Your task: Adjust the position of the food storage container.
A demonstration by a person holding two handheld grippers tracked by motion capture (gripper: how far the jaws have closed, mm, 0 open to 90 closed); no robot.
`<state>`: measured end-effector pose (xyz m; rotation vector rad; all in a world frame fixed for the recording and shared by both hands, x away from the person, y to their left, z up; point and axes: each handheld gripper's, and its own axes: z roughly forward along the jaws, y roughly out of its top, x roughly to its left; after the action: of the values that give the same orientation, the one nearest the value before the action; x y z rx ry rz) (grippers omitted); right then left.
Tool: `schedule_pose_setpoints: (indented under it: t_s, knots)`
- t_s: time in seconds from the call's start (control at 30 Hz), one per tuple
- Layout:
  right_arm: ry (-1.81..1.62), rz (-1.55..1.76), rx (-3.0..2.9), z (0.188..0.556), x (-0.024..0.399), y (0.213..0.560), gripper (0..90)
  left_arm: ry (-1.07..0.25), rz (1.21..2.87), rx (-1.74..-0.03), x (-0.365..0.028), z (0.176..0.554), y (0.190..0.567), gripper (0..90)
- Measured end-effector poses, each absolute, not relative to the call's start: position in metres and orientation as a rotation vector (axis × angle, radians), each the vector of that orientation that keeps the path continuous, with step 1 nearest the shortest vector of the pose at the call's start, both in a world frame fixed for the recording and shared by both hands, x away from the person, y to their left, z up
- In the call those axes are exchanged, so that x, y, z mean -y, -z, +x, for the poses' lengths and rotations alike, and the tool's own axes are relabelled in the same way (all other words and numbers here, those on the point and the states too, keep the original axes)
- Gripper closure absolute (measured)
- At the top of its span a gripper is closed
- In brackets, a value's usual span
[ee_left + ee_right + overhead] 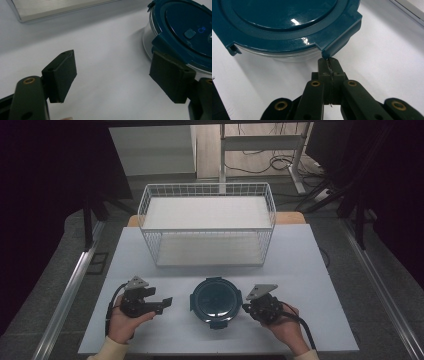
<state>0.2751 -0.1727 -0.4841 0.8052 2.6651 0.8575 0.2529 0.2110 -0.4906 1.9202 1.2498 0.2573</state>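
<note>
Left hand: a hand [122, 322] at the near edge of the table holds the left gripper [161, 304], black and blocky, with a grey three-cornered plate on top.
Left jaws: they stand wide apart with bare table between them; the pads [62, 75] are flat, matte, dark rectangles. In the left gripper view the right-hand pad sits just beside the container's side, and I cannot tell if it touches.
Right hand: a hand [287, 325] holds the right gripper [246, 307] at the container's other side, a black cable trailing off it.
Right jaws: pressed together with nothing between them; the closed tip [329, 63] sits right under a lid tab, at or almost at its lower edge.
Container: a round container [216, 301] lies between the two grippers near the table's front; its lid [284, 22] is glossy dark teal plastic with raised rings and squared clip tabs, and the body below is clear.
Table: a smooth, matte, pale table [300, 255].
Basket: a white wire basket [207, 190], rectangular with a grid mesh, stands at the far side, well apart from the container.
</note>
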Motion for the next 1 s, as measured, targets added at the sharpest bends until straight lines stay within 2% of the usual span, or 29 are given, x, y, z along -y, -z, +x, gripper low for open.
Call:
schedule_pose_setpoints:
  t_s: [0.23,0.33,0.37,0.47,0.53,0.63,1.0]
  knots:
    - [-0.966,0.825,-2.580,0.274,0.198,0.470,89.2,-0.264,1.906,-1.248,-0.213,0.251,0.488,21.1]
    - [-1.026,0.872,-2.507,0.274,0.211,0.464,83.9,-0.262,1.909,-1.248,-0.212,0.251,0.489,21.1]
    - [-1.044,0.884,-2.484,0.274,0.214,0.463,78.0,-0.261,1.909,-1.246,-0.211,0.251,0.488,21.1]
    - [-1.080,0.911,-2.430,0.272,0.217,0.464,41.6,-0.260,1.912,-1.239,-0.210,0.250,0.488,21.1]
    - [-1.094,0.950,-2.416,0.273,0.218,0.466,31.4,-0.254,1.911,-1.237,-0.208,0.250,0.487,21.0]
    - [-1.156,1.018,-2.424,0.275,0.219,0.467,24.1,-0.233,1.889,-1.237,-0.207,0.248,0.485,20.6]
    - [-1.245,1.062,-2.412,0.275,0.218,0.467,21.1,-0.220,1.851,-1.215,-0.204,0.241,0.475,20.4]
